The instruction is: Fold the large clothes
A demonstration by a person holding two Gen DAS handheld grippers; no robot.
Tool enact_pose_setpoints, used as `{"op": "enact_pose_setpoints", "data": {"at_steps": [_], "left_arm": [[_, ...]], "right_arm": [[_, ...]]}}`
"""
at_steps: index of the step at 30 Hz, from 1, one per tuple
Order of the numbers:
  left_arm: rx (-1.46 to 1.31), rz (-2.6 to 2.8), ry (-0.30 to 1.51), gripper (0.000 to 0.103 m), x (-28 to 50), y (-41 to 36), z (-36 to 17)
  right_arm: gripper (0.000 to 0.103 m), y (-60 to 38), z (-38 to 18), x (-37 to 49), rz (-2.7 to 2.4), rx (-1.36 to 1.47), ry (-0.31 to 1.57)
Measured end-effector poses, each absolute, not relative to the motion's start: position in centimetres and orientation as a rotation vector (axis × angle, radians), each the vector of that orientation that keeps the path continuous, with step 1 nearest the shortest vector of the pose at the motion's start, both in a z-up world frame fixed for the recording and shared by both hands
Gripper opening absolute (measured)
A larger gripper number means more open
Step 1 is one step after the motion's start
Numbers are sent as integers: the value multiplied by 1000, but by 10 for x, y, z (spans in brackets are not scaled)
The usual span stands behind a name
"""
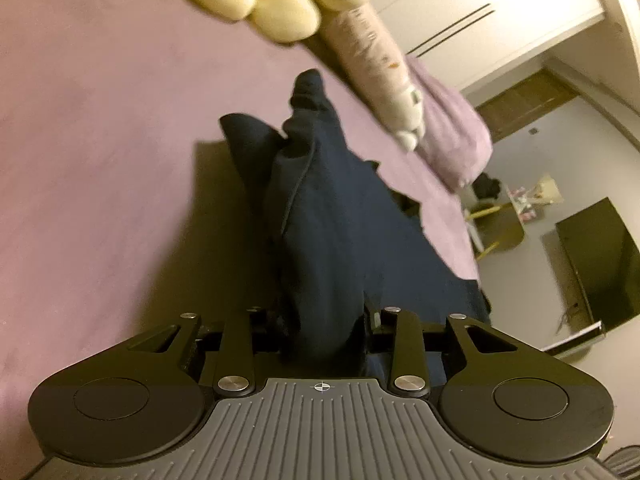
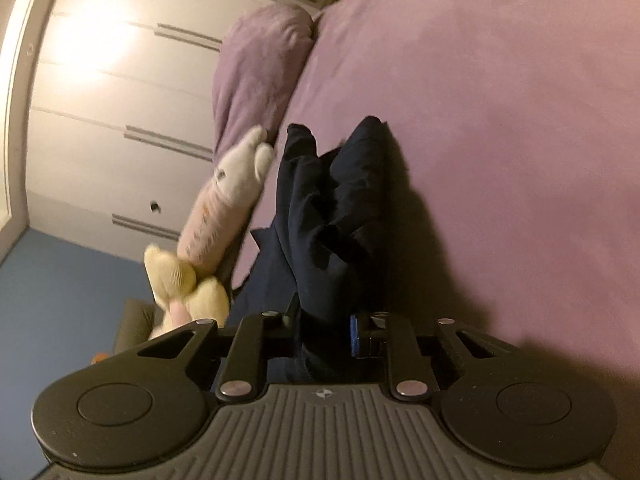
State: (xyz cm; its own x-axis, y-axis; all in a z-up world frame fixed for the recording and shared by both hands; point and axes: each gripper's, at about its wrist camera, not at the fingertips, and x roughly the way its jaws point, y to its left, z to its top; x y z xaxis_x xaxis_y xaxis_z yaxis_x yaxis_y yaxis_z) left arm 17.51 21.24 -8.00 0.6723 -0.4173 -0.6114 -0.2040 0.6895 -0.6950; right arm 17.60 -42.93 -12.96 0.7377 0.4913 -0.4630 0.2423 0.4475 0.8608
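Navy garment hung over the purple bed, bunched between both tongs: left tongs and right tongs each pinched its cloth tight.

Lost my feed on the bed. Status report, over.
Left tool and right tool both shut on the navy garment. It's bunched, unfolded, trailing over the purple bed. Plush toy lies close alongside.

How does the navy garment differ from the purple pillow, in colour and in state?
The navy garment is dark and bunched; the purple pillow is pale and plump. Both grippers, left and right, clamp the garment; the pillow lies untouched. Both rest on the purple bed.
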Motion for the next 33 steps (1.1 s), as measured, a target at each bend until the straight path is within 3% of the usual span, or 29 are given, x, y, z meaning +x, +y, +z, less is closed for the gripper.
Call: {"op": "enact_pose_setpoints", "data": {"at_steps": [3, 6, 9, 10, 12, 13, 16, 18, 20, 24, 33], "left_arm": [[-832, -48, 889, 49, 143, 222, -93], [-842, 61, 892, 52, 129, 233, -93], [-760, 96, 817, 69, 126, 233, -73], [-700, 106, 788, 79, 129, 228, -63], [-575, 123, 764, 85, 142, 211, -50], [-514, 135, 761, 86, 151, 199, -47], [-408, 141, 728, 91, 181, 162, -44], [-372, 128, 719, 92, 202, 137, -49], [-328, 130, 717, 95, 217, 119, -55], [-236, 180, 715, 95, 255, 98, -70], [-111, 312, 697, 96, 300, 99, -93]], "right_arm": [[23, -425, -125, 130, 160, 1055, 812], [38, -427, -121, 105, 101, 1010, 838], [40, -428, -97, 96, 11, 850, 813], [48, -425, -87, 96, -1, 777, 799], [59, -410, -64, 102, -16, 605, 761], [59, -401, -57, 107, -9, 544, 742], [55, -362, -43, 129, 55, 389, 667], [40, -337, -41, 148, 100, 316, 611], [33, -312, -41, 170, 136, 256, 582], [28, -277, -49, 216, 148, 166, 583], [28, -247, -90, 283, 99, 37, 687]]}}
